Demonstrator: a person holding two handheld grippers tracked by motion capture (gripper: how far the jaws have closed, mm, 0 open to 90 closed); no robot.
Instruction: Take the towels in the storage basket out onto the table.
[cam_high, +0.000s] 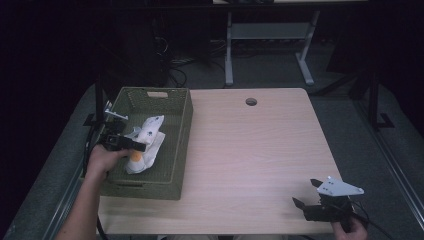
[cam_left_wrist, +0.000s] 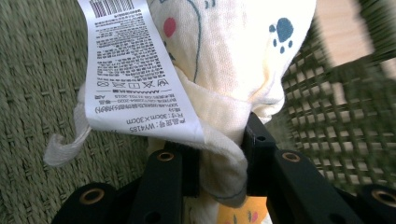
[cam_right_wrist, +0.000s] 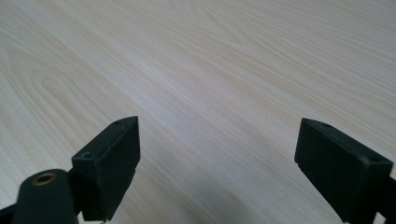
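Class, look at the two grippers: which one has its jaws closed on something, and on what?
The left gripper, over the green basket, pinches the pale printed cloth. The right gripper stands open above bare table.

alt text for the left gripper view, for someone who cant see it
The left tongs pinch a bunched cream cloth with small printed shapes, its white care label hanging at the left. Behind it is the woven green basket.

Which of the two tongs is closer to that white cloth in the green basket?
Left. The left tongs grip the cloth; the right tongs hover over the table's near right corner.
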